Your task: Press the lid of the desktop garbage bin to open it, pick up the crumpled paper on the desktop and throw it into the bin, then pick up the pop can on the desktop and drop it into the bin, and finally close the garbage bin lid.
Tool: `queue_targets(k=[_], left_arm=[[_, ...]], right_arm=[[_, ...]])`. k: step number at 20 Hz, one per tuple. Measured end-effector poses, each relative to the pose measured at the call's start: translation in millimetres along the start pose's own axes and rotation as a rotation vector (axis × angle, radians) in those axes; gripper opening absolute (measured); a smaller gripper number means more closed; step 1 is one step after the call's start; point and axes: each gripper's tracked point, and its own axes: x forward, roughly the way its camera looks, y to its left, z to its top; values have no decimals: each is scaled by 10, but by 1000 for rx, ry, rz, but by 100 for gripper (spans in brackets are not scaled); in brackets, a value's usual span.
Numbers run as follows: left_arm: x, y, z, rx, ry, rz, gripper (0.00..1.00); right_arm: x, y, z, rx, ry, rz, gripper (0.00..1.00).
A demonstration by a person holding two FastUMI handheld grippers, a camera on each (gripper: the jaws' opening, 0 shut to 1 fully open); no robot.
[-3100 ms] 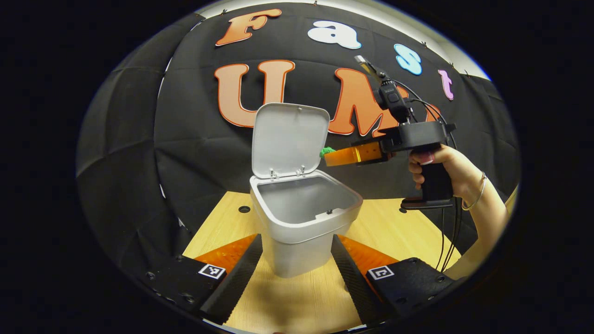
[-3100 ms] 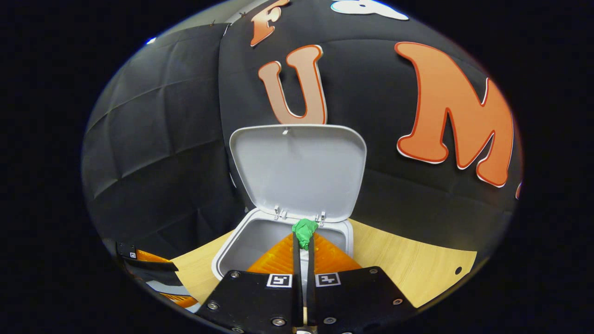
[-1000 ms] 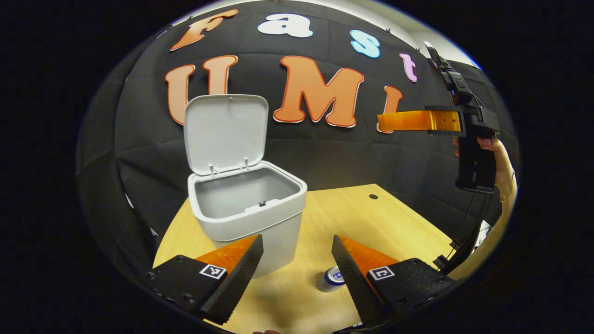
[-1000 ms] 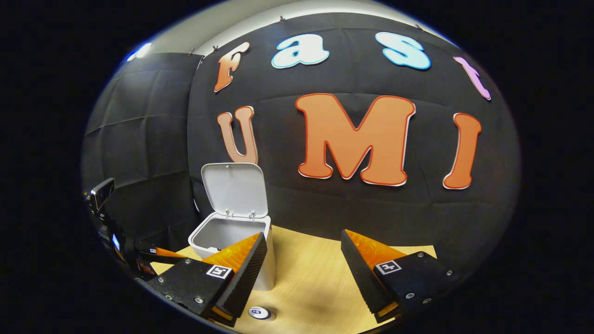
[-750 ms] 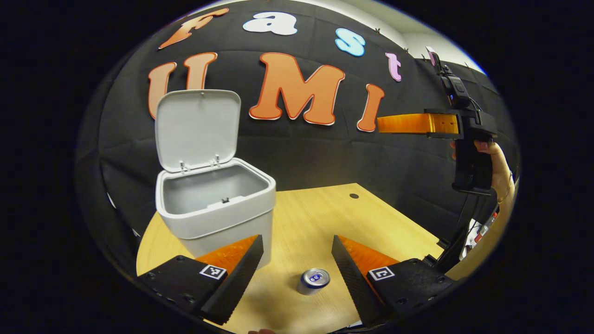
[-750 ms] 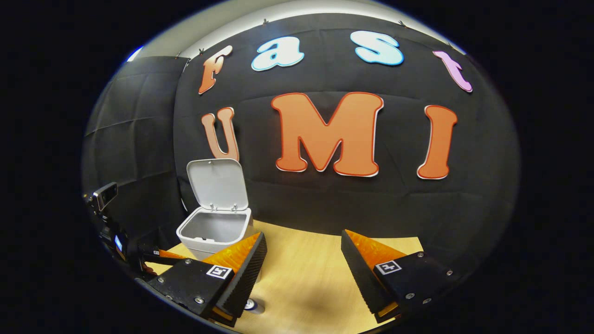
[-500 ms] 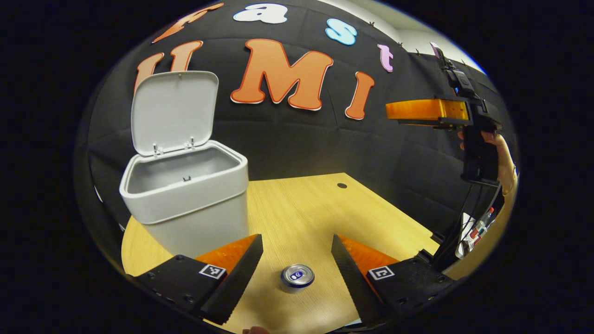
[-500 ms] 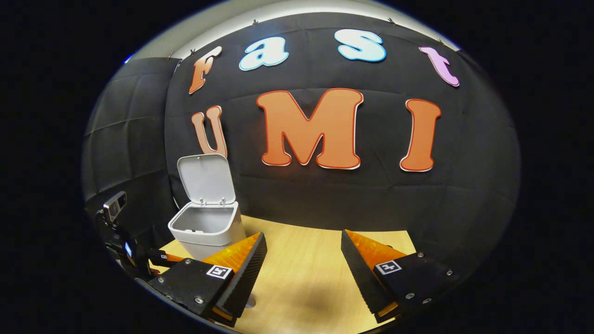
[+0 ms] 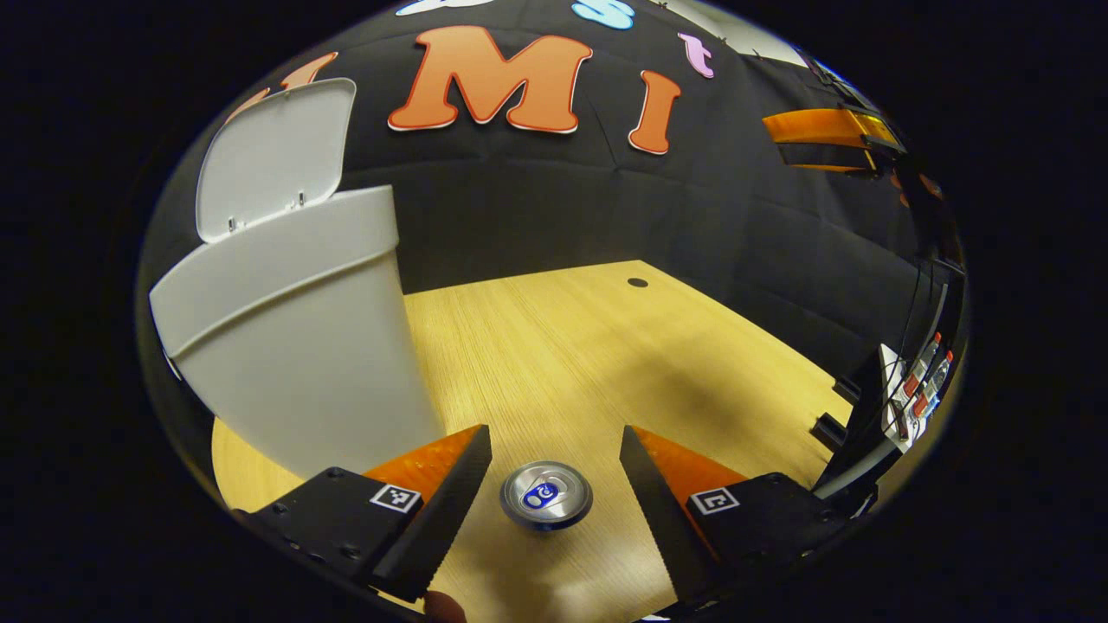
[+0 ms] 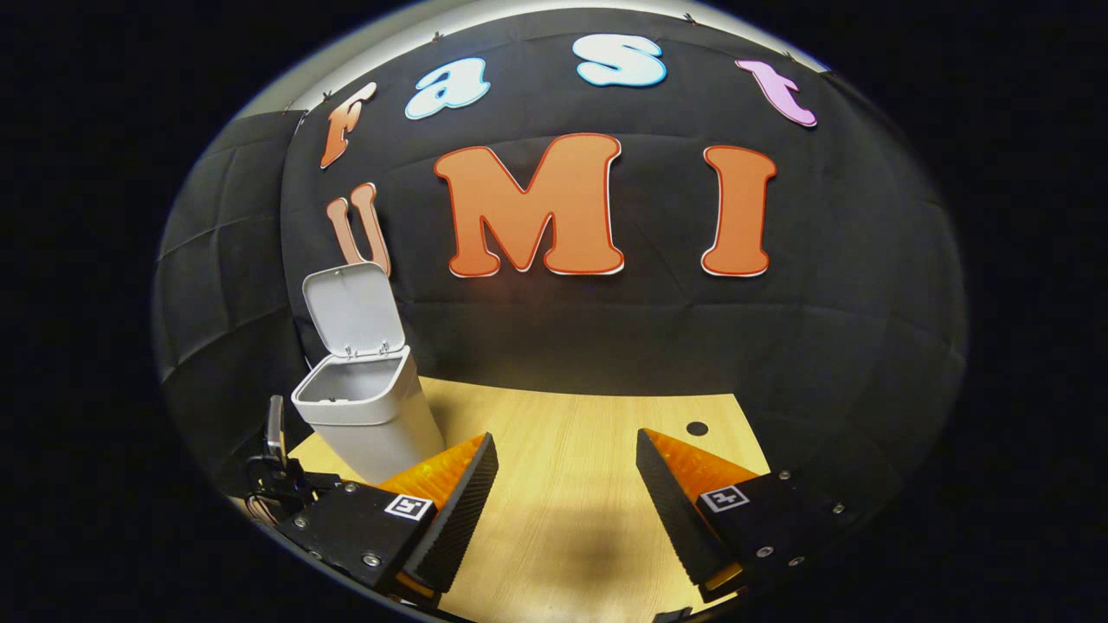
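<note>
Between the spread fingers of the left gripper (image 9: 547, 506), in the left gripper view, the pop can (image 9: 546, 494) stands upright on the wooden desk (image 9: 606, 346), its top facing the camera. The jaws are released and neither finger touches the can. The grey bin (image 9: 294, 329) stands just beside the can on the view's left, with its lid (image 9: 273, 156) raised against the black wall. A small round hole (image 9: 637, 282) sits near the desk's far edge. High on the view's right, the right gripper (image 9: 814, 130) hangs well above the desk.

Low in the right gripper view, that gripper (image 10: 563, 502) hangs over the bare desk (image 10: 571, 484) with its jaws wide apart and nothing between them. The bin (image 10: 368, 415) stands toward the desk's far left corner, its lid (image 10: 353, 310) upright. The hole (image 10: 696, 428) lies near the far edge. Part of the left gripper (image 10: 277, 472) shows beside the bin, its fingers hidden.
</note>
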Motion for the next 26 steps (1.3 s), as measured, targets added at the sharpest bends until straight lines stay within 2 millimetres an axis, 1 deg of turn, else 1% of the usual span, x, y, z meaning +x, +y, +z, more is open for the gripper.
queue_targets(k=[2,4,6,9,11,14,16,17,18,21,23,26], left_arm=[[93,0,-114,4,22,-11,97],[182,-28,-224,5,46,-34,97],[277,4,-312,11,68,-33,97],[375,14,-477,13,105,-51,97],[436,73,-599,0,130,-45,97],[484,60,-605,-45,113,-56,97],[504,112,-653,-44,128,-32,96],[512,142,-651,-26,124,-16,95],[493,147,-664,-11,123,-11,87],[490,155,-627,-6,107,-7,85],[481,166,-635,-9,113,4,84],[443,180,-525,-3,103,14,84]], right_arm=[[-26,-51,-56,-3,15,-10,96],[-12,-52,-106,2,29,-10,97],[-9,-64,-155,5,43,-10,97],[2,-32,-215,8,61,-1,97],[25,-2,-261,5,74,2,97],[53,-5,-328,-1,94,6,97],[44,1,-363,-1,109,8,97],[51,13,-387,-1,117,11,97],[61,20,-410,-2,123,13,97],[97,45,-480,-5,144,17,97],[117,55,-488,-3,148,20,97],[129,63,-479,0,147,25,97]])
